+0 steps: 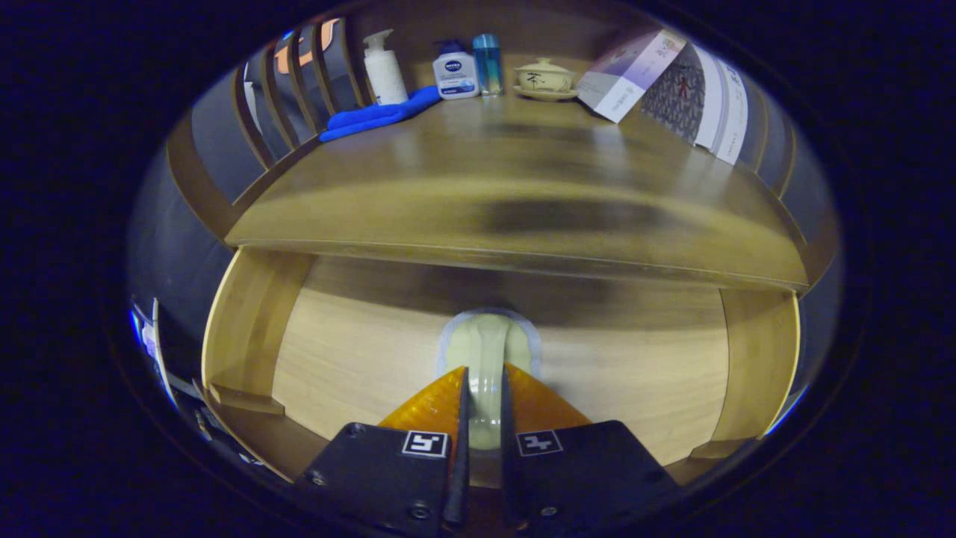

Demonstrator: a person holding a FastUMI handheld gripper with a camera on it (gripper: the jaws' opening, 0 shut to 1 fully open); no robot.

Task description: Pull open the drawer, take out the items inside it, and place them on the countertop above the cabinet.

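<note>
Your gripper [484, 385] pinches the pale packet [489, 347] over the open drawer [358, 359], so lift carefully, because a thin grip may let it slip under the countertop [523, 194].

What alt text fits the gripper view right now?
The gripper is shut on a pale green packet, held above the open wooden drawer. Beyond it, the countertop carries a blue cloth, bottles, a lidded teacup and booklets.

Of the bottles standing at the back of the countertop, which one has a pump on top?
The tall white bottle nearest the blue cloth. The squat white bottle and small blue bottle have plain caps. The tool grips a pale item.
</note>
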